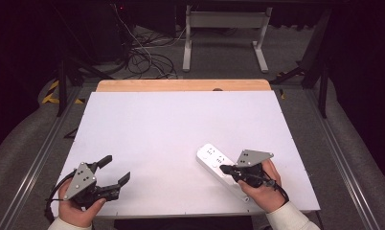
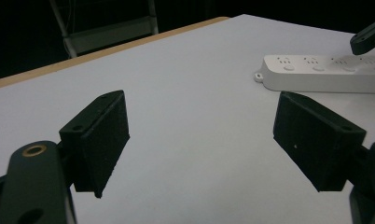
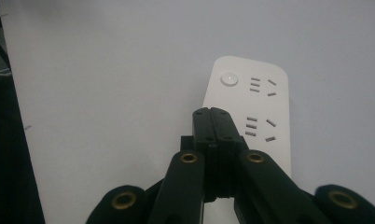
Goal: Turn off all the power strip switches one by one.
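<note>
High view, left to right. Left tool (image 1: 115, 168) at near-left corner of white desk (image 1: 171, 134), held in left hand (image 1: 78, 203); jaws spread wide, nothing between them, grey three-cornered plate on top. Bare white surface across the middle. White power strip (image 1: 219, 165) lying flat at near-right, set diagonally, far end toward desk centre, near end running under right hand (image 1: 262, 189). Right tool (image 1: 224, 168) over the strip's middle, tip pointing left, jaws pressed together, pinching nothing; contact with the strip's top face not clear from here.

Left gripper view: left tool (image 2: 199, 135) with both black jaw pads far apart, only desk (image 2: 185, 79) surface seen between them. Power strip (image 2: 325, 74) at upper right, well apart from these jaws, sockets facing up, small mounting lug at its near end. Dark tip of right tool (image 2: 368, 39) above the strip at far right edge.

Right gripper view: right tool (image 3: 211, 114) closed flat, pad against pad, tip over the left edge of the power strip (image 3: 265, 107). Round button and two socket groups visible beyond and right of the tip. Desk (image 3: 111, 93) bare to the left.
</note>
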### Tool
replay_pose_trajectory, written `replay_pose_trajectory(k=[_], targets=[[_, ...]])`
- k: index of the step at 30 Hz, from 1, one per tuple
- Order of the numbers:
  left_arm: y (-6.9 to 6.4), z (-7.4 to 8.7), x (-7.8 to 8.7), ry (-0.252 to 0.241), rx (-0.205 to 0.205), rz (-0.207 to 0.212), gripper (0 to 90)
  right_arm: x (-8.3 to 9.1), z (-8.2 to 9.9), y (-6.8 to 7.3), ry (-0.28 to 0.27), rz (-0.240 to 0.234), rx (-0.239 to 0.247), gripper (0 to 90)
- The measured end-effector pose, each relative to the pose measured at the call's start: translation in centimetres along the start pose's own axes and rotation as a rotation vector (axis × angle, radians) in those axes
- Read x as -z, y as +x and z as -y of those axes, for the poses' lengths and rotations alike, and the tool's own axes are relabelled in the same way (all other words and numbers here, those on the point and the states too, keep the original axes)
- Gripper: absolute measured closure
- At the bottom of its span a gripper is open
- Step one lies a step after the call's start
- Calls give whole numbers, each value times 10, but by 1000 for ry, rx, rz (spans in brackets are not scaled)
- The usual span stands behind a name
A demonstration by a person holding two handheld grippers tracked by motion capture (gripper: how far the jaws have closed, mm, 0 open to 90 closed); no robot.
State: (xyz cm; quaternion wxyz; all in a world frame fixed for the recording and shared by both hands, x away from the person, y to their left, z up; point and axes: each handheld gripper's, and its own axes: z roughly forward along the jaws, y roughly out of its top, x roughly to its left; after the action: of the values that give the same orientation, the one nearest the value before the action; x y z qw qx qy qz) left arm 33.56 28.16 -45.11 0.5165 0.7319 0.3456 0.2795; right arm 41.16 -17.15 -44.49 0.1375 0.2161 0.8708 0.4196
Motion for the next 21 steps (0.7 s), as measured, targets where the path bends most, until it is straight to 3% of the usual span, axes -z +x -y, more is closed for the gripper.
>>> replay_pose_trajectory(k=[7,21], targets=[[1,0,0,0,-5,1,187,1,-11,-3,-20,-10,-5,900],[1,0,-1,5,0,3,186,-27,-22,-18,13,-40,-40,900]])
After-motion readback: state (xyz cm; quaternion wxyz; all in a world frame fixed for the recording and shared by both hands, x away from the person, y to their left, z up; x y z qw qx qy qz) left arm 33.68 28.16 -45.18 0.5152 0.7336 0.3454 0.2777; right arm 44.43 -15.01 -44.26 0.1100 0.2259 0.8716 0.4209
